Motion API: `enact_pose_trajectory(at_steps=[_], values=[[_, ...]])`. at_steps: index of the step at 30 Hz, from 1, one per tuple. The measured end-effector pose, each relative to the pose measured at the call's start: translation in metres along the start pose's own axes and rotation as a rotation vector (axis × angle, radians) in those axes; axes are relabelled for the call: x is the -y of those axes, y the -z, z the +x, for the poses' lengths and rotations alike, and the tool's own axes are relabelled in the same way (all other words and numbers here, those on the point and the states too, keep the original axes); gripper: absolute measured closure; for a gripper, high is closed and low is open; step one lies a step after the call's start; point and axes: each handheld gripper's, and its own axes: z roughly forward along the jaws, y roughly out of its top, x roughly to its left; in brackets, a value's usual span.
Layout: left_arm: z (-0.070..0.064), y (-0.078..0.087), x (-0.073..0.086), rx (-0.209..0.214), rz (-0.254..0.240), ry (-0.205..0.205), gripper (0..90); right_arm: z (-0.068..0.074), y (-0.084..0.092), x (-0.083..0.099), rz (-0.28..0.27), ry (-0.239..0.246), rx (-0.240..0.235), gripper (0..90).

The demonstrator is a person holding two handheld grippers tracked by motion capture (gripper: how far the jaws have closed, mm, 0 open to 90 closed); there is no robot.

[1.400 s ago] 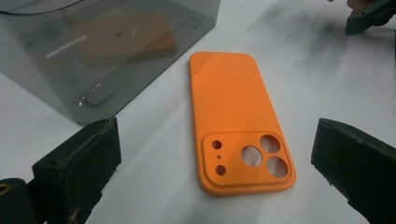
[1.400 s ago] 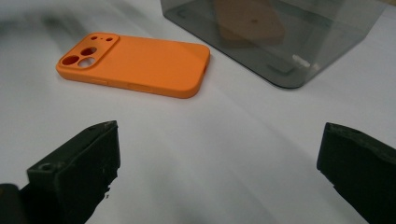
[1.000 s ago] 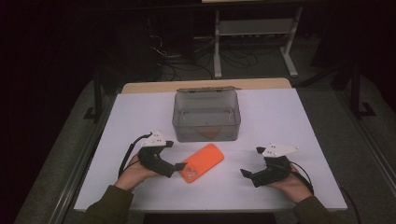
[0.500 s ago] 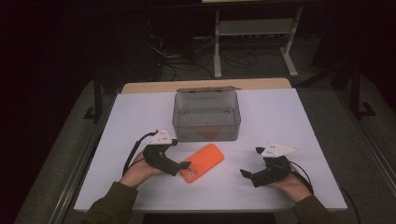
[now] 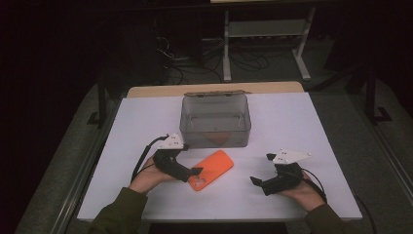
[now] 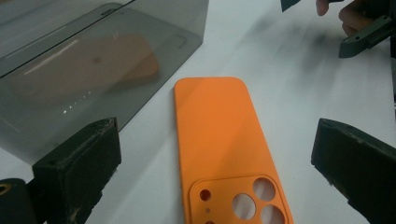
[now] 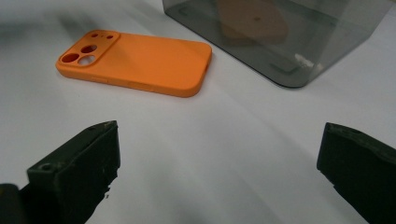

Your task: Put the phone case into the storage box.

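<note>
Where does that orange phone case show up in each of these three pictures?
High view: the orange phone case lies low in the middle, just ahead of the left gripper.
Left gripper view: it runs from the centre to the bottom edge, camera holes nearest, between the open jaws.
Right gripper view: upper left, lying flat, well beyond the jaws.
Shared landmark: the smoky clear box beside the case.
</note>
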Motion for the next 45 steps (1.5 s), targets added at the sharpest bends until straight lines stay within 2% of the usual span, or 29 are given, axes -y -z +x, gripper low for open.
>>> enact_pose_trajectory(at_steps=[27, 38, 45], values=[[-0.007, -0.03, -0.018, 0.013, 0.001, -0.011, 0.9, 0.0, 0.0, 0.0, 0.001, 0.004, 0.0, 0.0], [-0.009, -0.04, -0.021, 0.011, -0.005, 0.0, 0.9, 0.001, 0.0, 0.0, 0.003, 0.004, -0.003, 0.0], [-0.011, -0.046, -0.017, -0.003, 0.031, 0.004, 0.9, 0.001, 0.0, 0.0, 0.001, 0.01, -0.006, 0.0]])
